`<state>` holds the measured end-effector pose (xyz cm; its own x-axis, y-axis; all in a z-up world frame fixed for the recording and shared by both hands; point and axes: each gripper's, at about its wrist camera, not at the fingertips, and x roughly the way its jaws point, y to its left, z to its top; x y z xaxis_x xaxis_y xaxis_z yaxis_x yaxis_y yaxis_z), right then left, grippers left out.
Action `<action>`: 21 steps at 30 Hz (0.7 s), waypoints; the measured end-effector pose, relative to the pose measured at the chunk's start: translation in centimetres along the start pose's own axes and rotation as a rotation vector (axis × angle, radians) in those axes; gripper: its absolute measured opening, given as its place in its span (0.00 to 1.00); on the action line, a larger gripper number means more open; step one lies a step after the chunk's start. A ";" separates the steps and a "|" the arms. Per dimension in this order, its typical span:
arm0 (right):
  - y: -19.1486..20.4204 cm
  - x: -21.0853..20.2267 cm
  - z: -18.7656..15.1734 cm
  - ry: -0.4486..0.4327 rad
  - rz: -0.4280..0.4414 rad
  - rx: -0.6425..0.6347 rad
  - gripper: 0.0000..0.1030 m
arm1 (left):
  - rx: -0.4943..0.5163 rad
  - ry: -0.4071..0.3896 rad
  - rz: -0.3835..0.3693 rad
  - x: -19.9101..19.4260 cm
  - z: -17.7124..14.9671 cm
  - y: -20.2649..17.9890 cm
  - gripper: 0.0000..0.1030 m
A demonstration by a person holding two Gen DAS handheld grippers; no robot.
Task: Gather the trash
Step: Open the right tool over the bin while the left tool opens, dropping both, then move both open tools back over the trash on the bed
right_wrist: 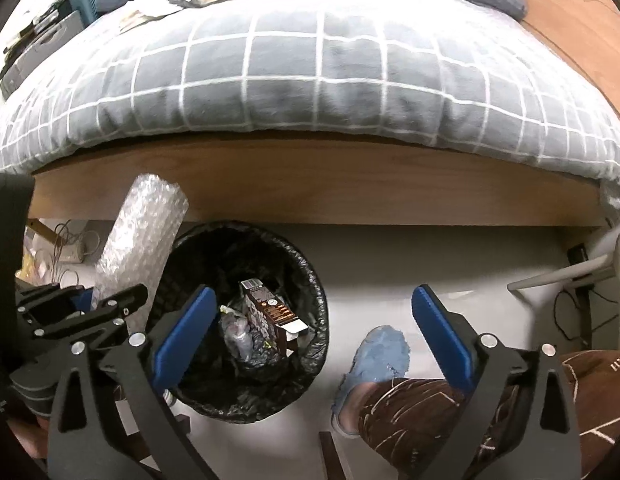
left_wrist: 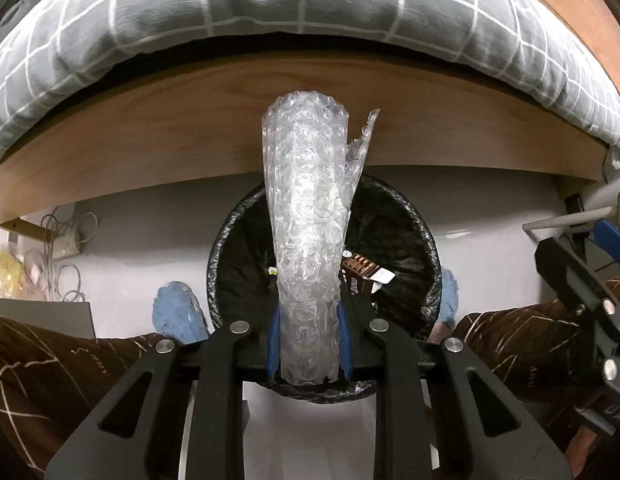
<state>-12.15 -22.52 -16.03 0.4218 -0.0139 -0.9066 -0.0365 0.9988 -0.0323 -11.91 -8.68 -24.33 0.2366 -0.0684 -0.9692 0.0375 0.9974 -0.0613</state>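
Bubble wrap (left_wrist: 308, 240), rolled into a long tube, stood clamped between the blue pads of the left hand-held gripper (left_wrist: 309, 344), its far end rising past the wooden bed frame (left_wrist: 150, 140) and its near part hanging over the black-lined trash bin (right_wrist: 246, 320). A brown carton (right_wrist: 270, 320) and crumpled plastic lay inside the bin. The right hand-held gripper (right_wrist: 310, 332) gaped wide and empty — its left pad over the bin, its right over the floor beside a blue slipper (right_wrist: 378, 356).
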 end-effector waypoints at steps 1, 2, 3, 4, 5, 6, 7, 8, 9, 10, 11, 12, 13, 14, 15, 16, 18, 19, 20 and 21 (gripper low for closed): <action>-0.1 0.1 -0.1 0.001 -0.001 0.002 0.92 | 0.004 -0.001 0.001 0.0 0.0 -0.2 0.21; -0.2 0.2 -0.1 0.003 -0.002 0.005 0.92 | 0.007 -0.002 0.002 0.0 0.0 -0.3 0.21; -0.4 0.2 -0.1 0.005 -0.002 0.009 0.92 | 0.011 -0.003 0.002 0.0 0.0 -0.5 0.21; -0.5 0.2 -0.1 0.006 -0.004 0.012 0.92 | 0.014 -0.003 0.002 0.1 -0.1 -0.5 0.22; -0.6 0.1 -0.2 0.006 -0.005 0.014 0.92 | 0.019 -0.002 0.003 0.2 -0.1 -0.7 0.24; -0.7 0.1 -0.1 0.006 -0.006 0.016 0.92 | 0.020 -0.003 0.002 0.2 -0.1 -0.7 0.24; -0.6 0.0 -0.1 0.006 -0.007 0.018 0.92 | 0.018 -0.006 0.003 0.2 -0.1 -0.8 0.24; -0.6 0.1 -0.2 0.006 -0.007 0.018 0.92 | 0.015 -0.011 0.008 0.2 -0.1 -0.8 0.27; -0.6 0.1 -0.2 0.005 -0.009 0.018 0.92 | 0.013 -0.017 0.012 0.2 -0.1 -0.6 0.28; -0.5 0.2 -0.3 0.004 -0.014 0.016 0.92 | 0.011 -0.022 0.012 0.0 0.0 -0.6 0.32; -0.4 0.2 -0.3 0.002 -0.018 0.012 0.92 | 0.008 -0.029 0.012 -0.1 0.0 -0.4 0.36; -0.3 0.3 -0.3 0.002 -0.019 0.009 0.92 | 0.007 -0.034 0.012 -0.1 0.1 -0.4 0.39; -0.3 0.3 -0.4 0.001 -0.021 0.006 0.92 | 0.006 -0.041 0.012 -0.3 0.1 -0.3 0.46; -0.2 0.3 -0.4 0.000 -0.022 0.004 0.92 | 0.005 -0.050 0.013 -0.5 0.2 -0.2 0.50; -0.2 0.3 -0.4 -0.001 -0.023 0.003 0.92 | 0.006 -0.058 0.014 -0.7 0.3 -0.2 0.52; -0.2 0.4 -0.4 -0.002 -0.023 0.003 0.92 | 0.008 -0.066 0.015 -0.8 0.3 -0.2 0.56; -0.2 0.4 -0.4 -0.005 -0.024 0.007 0.92 | 0.009 -0.083 0.021 -1.2 0.4 -0.2 0.61; -0.2 0.4 -0.4 -0.007 -0.024 0.009 0.92 | 0.004 -0.090 0.021 -1.4 0.5 0.0 0.64; -0.2 0.3 -0.3 -0.010 -0.023 0.011 0.92 | 0.000 -0.095 0.021 -1.6 0.5 0.1 0.67; -0.3 0.1 -0.2 -0.015 -0.023 0.013 0.92 | -0.005 -0.108 0.020 -2.0 0.6 0.3 0.70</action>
<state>-12.30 -22.79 -16.25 0.4358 -0.0359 -0.8993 -0.0151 0.9988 -0.0471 -11.75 -8.25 -22.28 0.3402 -0.0504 -0.9390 0.0268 0.9987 -0.0439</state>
